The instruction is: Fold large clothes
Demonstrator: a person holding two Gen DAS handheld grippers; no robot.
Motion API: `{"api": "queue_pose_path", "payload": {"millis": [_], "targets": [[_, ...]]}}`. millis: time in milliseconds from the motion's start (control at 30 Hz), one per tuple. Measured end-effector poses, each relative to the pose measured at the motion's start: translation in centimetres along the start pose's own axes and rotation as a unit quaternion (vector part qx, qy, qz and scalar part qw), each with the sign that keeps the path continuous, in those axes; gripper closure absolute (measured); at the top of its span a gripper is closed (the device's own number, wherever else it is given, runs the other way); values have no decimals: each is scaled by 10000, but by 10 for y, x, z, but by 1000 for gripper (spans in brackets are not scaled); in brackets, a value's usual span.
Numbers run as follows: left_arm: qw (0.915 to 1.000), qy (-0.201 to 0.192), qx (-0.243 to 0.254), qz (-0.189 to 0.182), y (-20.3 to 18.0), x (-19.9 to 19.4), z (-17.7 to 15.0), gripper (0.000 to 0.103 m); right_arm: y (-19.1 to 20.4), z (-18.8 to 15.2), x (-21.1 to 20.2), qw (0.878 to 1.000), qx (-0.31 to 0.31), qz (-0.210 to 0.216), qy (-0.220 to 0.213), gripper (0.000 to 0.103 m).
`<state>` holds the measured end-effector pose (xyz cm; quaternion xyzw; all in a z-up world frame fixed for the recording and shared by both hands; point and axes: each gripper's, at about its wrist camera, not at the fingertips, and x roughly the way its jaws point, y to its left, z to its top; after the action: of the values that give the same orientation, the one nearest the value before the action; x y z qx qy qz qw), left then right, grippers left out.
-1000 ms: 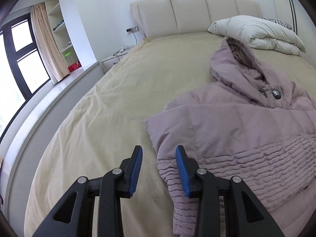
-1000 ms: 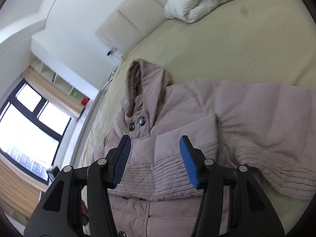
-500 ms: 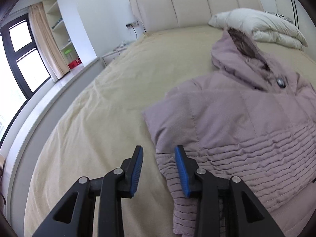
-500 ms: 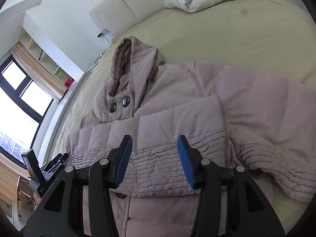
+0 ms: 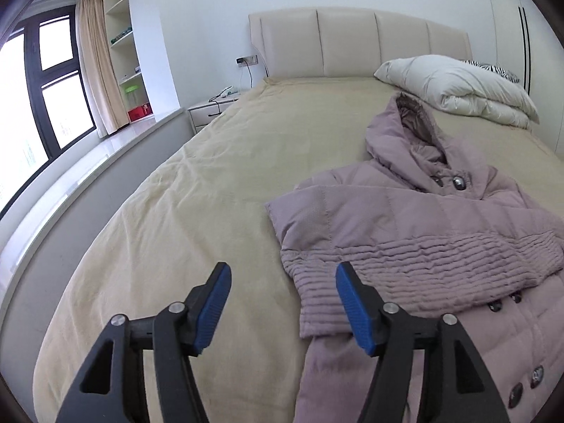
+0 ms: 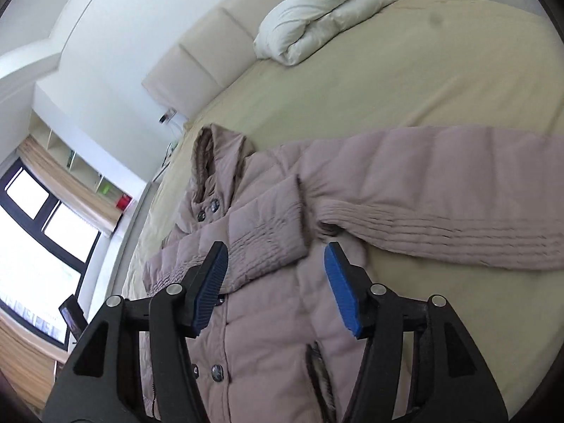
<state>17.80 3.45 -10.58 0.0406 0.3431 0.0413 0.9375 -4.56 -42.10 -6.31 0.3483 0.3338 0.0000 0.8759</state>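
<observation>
Mauve puffer coat lies face up on the bed, hood toward the headboard. 1 sleeve is folded across the chest; the other sleeve stretches out sideways over the beige cover. White duvet is bundled near the headboard, well apart from the coat.

Left tongs hover above the bed by the folded sleeve's cuff, jaws apart and opening, blue pads clear of the fabric, nothing clamped. Right tongs hang over the coat's front near the button line, jaws apart and opening too, coat below them but not pinched. Window and shelves stand off to the side.
</observation>
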Motion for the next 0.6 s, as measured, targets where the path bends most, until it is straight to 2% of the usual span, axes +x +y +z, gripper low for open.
{"api": "queue_pose_path", "payload": {"millis": [100, 233, 400, 600], "targets": [[9994, -55, -172, -289, 4, -29, -14, 30, -49, -15, -48, 9975, 627, -224, -250, 46], [9969, 32, -348, -710, 2, -60, -32, 27, -120, -38, -105, 9827, 1678, -442, -641, 46], [9926, 182, -424, -1124, -9, -91, -57, 19, -186, -66, -166, 9499, 2695, -626, -1453, 46], [9882, 392, -453, -1412, -21, -106, -79, 19, -227, -80, -186, 9155, 3488, -434, -1957, 46]]}}
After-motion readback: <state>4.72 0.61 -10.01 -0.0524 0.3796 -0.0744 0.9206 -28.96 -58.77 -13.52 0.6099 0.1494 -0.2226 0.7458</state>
